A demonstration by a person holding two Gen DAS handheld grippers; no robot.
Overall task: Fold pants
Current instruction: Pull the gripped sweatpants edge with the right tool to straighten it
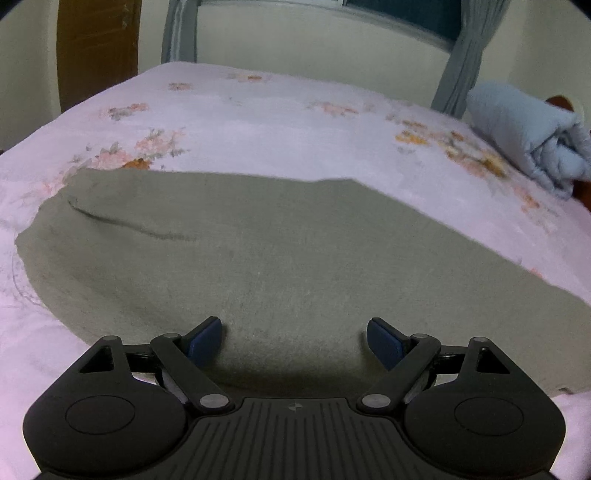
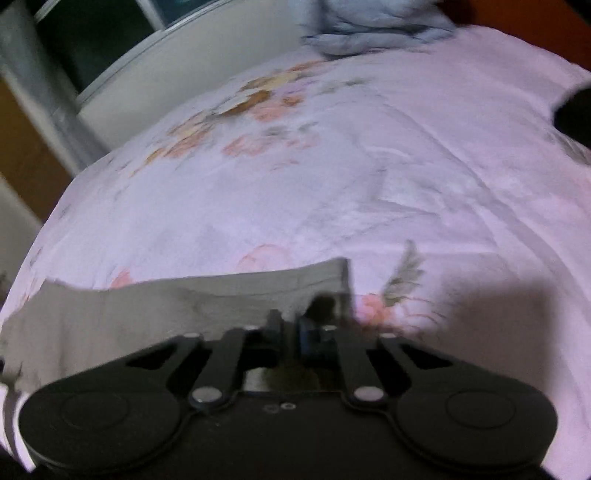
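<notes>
Grey-green pants (image 1: 258, 251) lie flat on a bed with a pink flowered sheet (image 1: 258, 122). My left gripper (image 1: 294, 341) is open, its blue-padded fingers wide apart just above the near part of the pants, holding nothing. In the right wrist view the pants (image 2: 147, 310) show as a grey band with one corner lifted. My right gripper (image 2: 290, 332) is shut on the pants near that raised edge, fabric pinched between the fingers. The view is blurred.
A rolled pale blue quilt (image 1: 532, 136) lies at the bed's far right, also in the right wrist view (image 2: 369, 26). Grey curtains (image 1: 465, 62) and a window stand behind the bed. A brown door (image 1: 96, 48) is at the far left.
</notes>
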